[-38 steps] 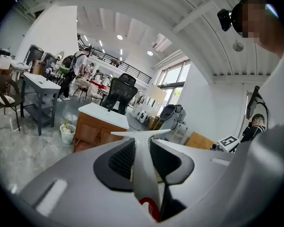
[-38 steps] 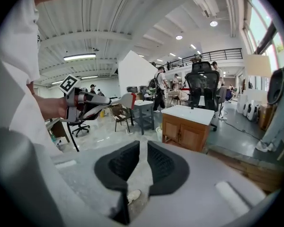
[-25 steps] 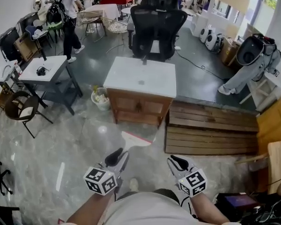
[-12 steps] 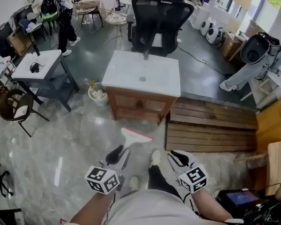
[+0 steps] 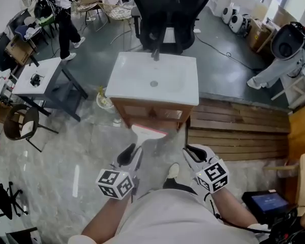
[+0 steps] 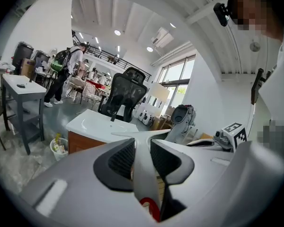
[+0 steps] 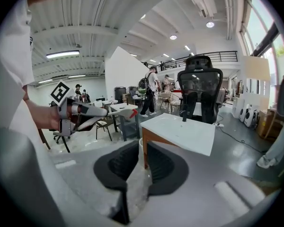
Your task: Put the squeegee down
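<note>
The left hand-held gripper is pinching the squeegee by its white handle. In the left gripper view both dark pads press on the handle, which runs up between them toward 12 o'clock. The squeegee is in the air above the glossy floor. Its wide blade, with a red edge, lies crosswise just in front of a wooden cabinet that carries a white surface with a basin.

The right hand-held gripper sits at 3 o'clock from the left one, well apart from it. In its own view the jaws are spread by a narrow gap, with only floor and the cabinet corner showing through it.

A black office chair stands at 12 o'clock beyond the basin. A wooden pallet lies at 3 o'clock from the cabinet and a small bucket at its 9 o'clock. Further out at 9 o'clock is a grey table.
</note>
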